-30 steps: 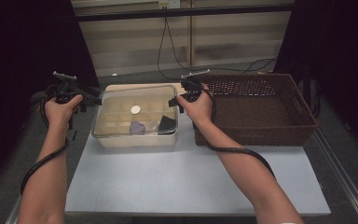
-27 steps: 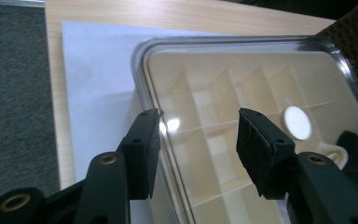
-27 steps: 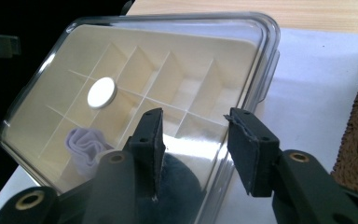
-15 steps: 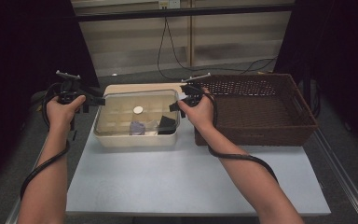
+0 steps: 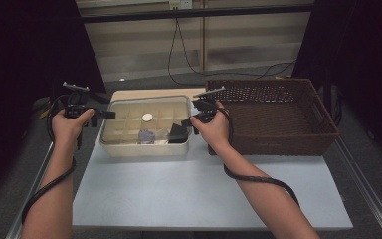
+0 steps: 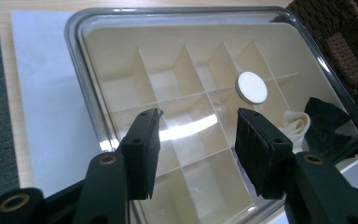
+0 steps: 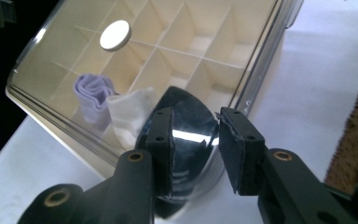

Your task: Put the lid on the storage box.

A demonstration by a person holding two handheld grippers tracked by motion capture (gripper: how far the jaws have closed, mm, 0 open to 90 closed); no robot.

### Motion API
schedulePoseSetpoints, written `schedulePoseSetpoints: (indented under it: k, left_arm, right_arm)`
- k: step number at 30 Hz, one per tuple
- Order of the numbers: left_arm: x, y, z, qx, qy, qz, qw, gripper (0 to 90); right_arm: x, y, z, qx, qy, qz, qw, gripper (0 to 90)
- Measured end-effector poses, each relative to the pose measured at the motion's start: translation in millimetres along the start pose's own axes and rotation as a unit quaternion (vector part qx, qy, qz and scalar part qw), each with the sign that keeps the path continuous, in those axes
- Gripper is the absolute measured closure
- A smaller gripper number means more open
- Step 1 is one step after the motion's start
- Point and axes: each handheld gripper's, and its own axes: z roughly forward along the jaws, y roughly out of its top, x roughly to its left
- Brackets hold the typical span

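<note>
Both grippers flank the divided storage box (image 5: pixel 146 129), one at each short end, and the coming move turns on this alignment: the box's long axis runs left to right across the table (image 5: pixel 204 199), so the two sets of jaws face each other along that axis. The left gripper (image 5: pixel 102 115) sits at the box's left end; in the left gripper view its jaws stand apart over the lid's edge, with the transparent lid (image 6: pixel 205 93) seen between them and no pad pressing on it. The right gripper (image 5: pixel 191 122) sits at the right end, equally near; its jaws have just been closing, and in the right gripper view they stand part open above the lid's corner with nothing clamped between them.

Box position: on the table, left of centre, just beside the brown woven basket (image 5: pixel 278 114) on its right.

Box appearance: cream body, rounded corners, inner partitions forming a grid of compartments, clear glossy lid with a round white knob (image 5: pixel 147 117) near its middle. Rolled textiles lie in the near compartments: lilac (image 7: pixel 93 95), white (image 7: pixel 130 112) and black (image 7: pixel 186 116).

Judgement: a two-handed grasp at opposite ends appears to be in preparation; neither hand holds an advantage in reach
</note>
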Motion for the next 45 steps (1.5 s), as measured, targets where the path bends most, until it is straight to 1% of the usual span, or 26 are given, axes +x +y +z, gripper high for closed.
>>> schedulePoseSetpoints:
  k: [3,4,6,8,9,10,15,17,18,20,22,23,24,25,27,28,29,30,32,34,37,39,40,41,44,45]
  left_arm:
    - [-2.3,-2.5,2.1,0.004,-0.004,0.006,1.0000,50.3]
    - [-4.3,-3.7,3.2,0.001,-0.007,0.003,1.0000,50.3]
    - [-6.5,-4.8,4.0,0.005,-0.010,0.008,0.9999,50.2]
    - [-8.8,-6.4,4.9,0.004,-0.010,0.010,0.9999,50.2]
    - [-10.0,-7.0,5.3,0.002,-0.013,0.005,0.9999,50.3]
    - [-10.0,-7.5,5.4,0.007,-0.012,0.012,0.9998,50.3]
    - [-15.4,-12.2,10.9,0.007,-0.017,0.009,0.9998,50.5]
    - [-16.5,-14.6,12.6,0.015,-0.017,0.016,0.9996,50.5]
    - [-17.5,-15.5,13.6,0.011,-0.019,0.011,0.9997,50.4]
    - [-18.4,-17.7,14.4,0.015,-0.019,0.013,0.9996,50.4]
    - [-18.6,-18.6,14.0,0.015,-0.020,0.015,0.9996,50.3]
    - [-19.2,-19.2,13.8,0.014,-0.018,0.013,0.9997,50.2]
    - [-19.4,-19.7,13.8,0.016,-0.021,0.009,0.9996,51.2]
    - [-19.1,-20.1,13.1,0.019,-0.024,0.011,0.9995,55.6]
    - [-18.9,-21.1,12.4,0.015,-0.017,0.013,0.9997,57.1]
    - [-17.9,-21.3,11.4,0.021,-0.017,0.017,0.9995,57.6]
    - [-17.9,-21.8,11.3,0.016,-0.012,0.012,0.9997,58.4]
    - [-16.1,-22.2,9.9,0.017,-0.008,0.014,0.9997,58.4]
    - [-12.9,-23.1,6.9,0.014,-0.007,0.007,0.9999,57.4]
    - [-9.8,-23.9,5.1,0.015,-0.004,0.010,0.9998,55.4]
    - [-5.1,-25.3,2.6,0.014,-0.002,0.005,0.9999,50.4]
    - [-1.5,-25.3,1.0,0.014,0.001,0.005,0.9999,47.9]
    - [-0.4,-25.8,0.6,0.011,-0.001,-0.002,0.9999,46.7]
    - [1.6,-25.9,0.2,0.011,0.004,0.000,0.9999,45.1]
    - [5.3,-26.9,0.2,0.012,0.002,-0.007,0.9999,43.2]
    - [7.4,-27.0,-0.2,0.014,0.005,-0.003,0.9999,42.4]
  right_arm:
    - [2.0,-3.1,-2.5,0.000,-0.002,0.000,1.0000,66.0]
    - [2.6,-3.9,-2.3,0.005,0.000,-0.002,1.0000,66.0]
    - [4.5,-6.5,-2.9,0.005,-0.006,-0.010,0.9999,66.4]
    - [5.3,-8.2,-4.0,0.005,0.002,-0.007,1.0000,68.4]
    - [6.3,-10.0,-4.6,0.009,0.005,-0.011,0.9999,69.7]
    - [7.1,-11.2,-5.0,0.010,0.007,-0.013,0.9998,69.8]
    - [13.4,-19.5,-6.9,0.022,0.009,-0.024,0.9994,70.8]
    - [15.1,-23.5,-6.1,0.024,0.010,-0.028,0.9993,72.4]
    - [15.6,-24.9,-6.5,0.025,0.012,-0.028,0.9992,73.0]
    - [16.3,-26.4,-6.3,0.037,0.020,-0.022,0.9989,73.6]
    - [17.8,-29.4,-4.8,0.038,0.022,-0.028,0.9987,72.5]
    - [18.4,-29.9,-5.3,0.039,0.022,-0.024,0.9987,71.0]
    - [18.5,-30.1,-6.0,0.033,0.022,-0.024,0.9989,71.0]
    - [19.0,-29.1,-7.4,0.035,0.023,-0.022,0.9989,71.6]
    - [18.8,-28.2,-9.5,0.034,0.023,-0.022,0.9989,71.9]
    - [18.7,-28.0,-10.1,0.033,0.022,-0.022,0.9990,71.5]
    - [18.3,-27.7,-11.1,0.031,0.021,-0.022,0.9991,70.9]
    - [18.0,-27.3,-12.2,0.029,0.023,-0.021,0.9991,70.0]
    - [17.1,-24.9,-15.3,0.020,0.017,-0.017,0.9995,67.4]
    - [15.8,-21.6,-16.8,0.015,0.017,-0.011,0.9997,65.6]
    - [16.2,-16.6,-15.3,0.016,0.004,-0.013,0.9998,60.1]
    - [16.3,-13.5,-14.7,0.013,-0.003,-0.010,0.9999,58.7]
    - [16.2,-11.6,-14.1,0.014,-0.005,-0.007,0.9999,56.6]
    - [15.7,-9.9,-13.2,0.011,-0.007,-0.006,0.9999,54.0]
    - [15.7,-6.4,-10.0,0.014,-0.025,-0.002,0.9996,48.4]
    - [15.8,-6.0,-9.0,0.015,-0.026,-0.004,0.9996,46.3]
